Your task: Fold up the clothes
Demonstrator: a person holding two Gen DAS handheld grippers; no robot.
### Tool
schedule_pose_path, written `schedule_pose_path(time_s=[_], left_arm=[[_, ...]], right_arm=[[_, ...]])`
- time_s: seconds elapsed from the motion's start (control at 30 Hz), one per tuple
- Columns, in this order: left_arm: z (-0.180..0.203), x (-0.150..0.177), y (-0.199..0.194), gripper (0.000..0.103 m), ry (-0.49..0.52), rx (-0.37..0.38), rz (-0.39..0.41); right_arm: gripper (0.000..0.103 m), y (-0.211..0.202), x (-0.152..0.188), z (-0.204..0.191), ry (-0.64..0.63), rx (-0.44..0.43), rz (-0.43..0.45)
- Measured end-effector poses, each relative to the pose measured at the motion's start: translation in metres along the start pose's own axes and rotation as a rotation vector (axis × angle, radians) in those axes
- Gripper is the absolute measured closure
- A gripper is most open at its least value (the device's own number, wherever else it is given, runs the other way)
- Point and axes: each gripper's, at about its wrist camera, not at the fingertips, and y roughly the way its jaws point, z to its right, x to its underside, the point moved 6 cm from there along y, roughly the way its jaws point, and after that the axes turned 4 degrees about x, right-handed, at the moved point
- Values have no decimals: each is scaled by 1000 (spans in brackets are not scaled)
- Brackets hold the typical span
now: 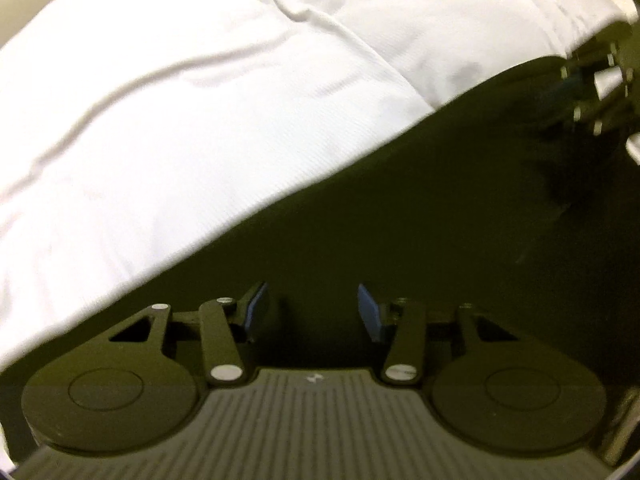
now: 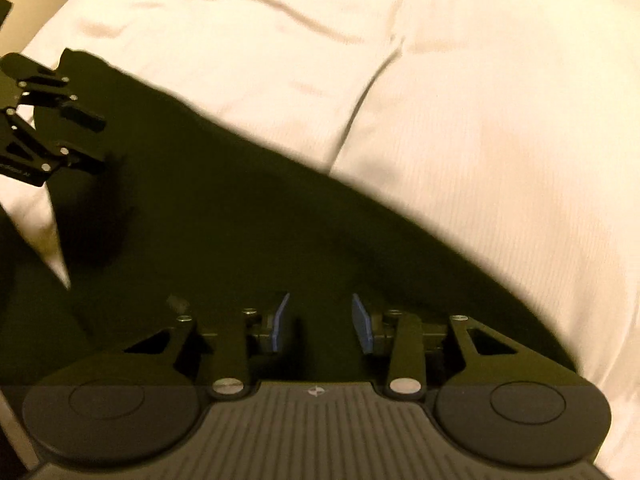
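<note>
On the white ribbed bedcover (image 1: pixel 168 128), a dark garment (image 1: pixel 400 208) lay spread flat beneath both of your tools, its long straight edge running diagonally across the bedding in each wrist view. You held the left gripper (image 1: pixel 312 306) pointing steeply down over the dark cloth, its blue-padded fingers (image 1: pixel 256 308) partway apart with only a narrow gap and nothing pinched between them. The right gripper (image 2: pixel 320 322) matched it: blue pads (image 2: pixel 362 324) set narrowly apart, above the fabric, with no fold caught that I could make out.

I judged you were at the approach to a grasp, each tool lined up over its own part of the garment before a fold. The next move likely called for lowering until the tips met the cloth, then closing on a single layer near the edge, without gathering the bedcover below.

The garment looked matte, soft and nearly creaseless; the dim light hid its weave and kind. The bedcover was quilted, puffy, finely ribbed, with stitched seams and shallow wrinkles.
</note>
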Motion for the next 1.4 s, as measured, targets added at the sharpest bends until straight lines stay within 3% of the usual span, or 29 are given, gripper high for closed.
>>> schedule_pose_path(time_s=[0.1, 0.2, 0.27, 0.43, 0.5, 0.53, 0.57, 0.6, 0.63, 0.77, 0.93, 1.13, 1.27, 1.4], left_arm=[[-20, -10, 10, 48, 82, 0, 4], [-36, -16, 17, 33, 149, -4, 4], [-47, -17, 25, 33, 184, 21, -16], [-55, -14, 53, 34, 264, 63, -132], [-54, -9, 60, 46, 290, 50, -145], [-52, -7, 62, 53, 304, 47, -145], [-50, -6, 61, 70, 315, 36, -136], [-47, -6, 58, 90, 323, 15, -121], [-45, -6, 55, 97, 331, -20, -100], [-36, 4, 16, 99, 326, -144, 15], [-17, 16, -79, 99, 169, -276, 246], [32, 57, -191, 99, 25, -318, 437], [72, 121, -217, 99, 1, -300, 396], [113, 203, -197, 99, -16, -191, 235]], right_arm=[[62, 5, -17, 13, -47, 19, 3], [50, 11, -29, 26, -96, 27, -7], [37, 16, -35, 29, -137, 35, -11], [37, 30, -39, 26, -238, 54, -68], [42, 32, -35, 25, -258, 62, -84], [56, 33, -33, 24, -269, 65, -94], [82, 34, -30, 24, -277, 76, -103], [96, 34, -27, 23, -284, 87, -112], [101, 34, -24, 23, -292, 99, -121], [103, 13, -20, 17, -286, 189, -38], [103, -45, -6, -3, -234, 373, 125], [103, -138, 33, -51, -157, 561, 310], [103, -175, 88, -100, -108, 575, 331], [103, -173, 164, -161, -98, 529, 220]])
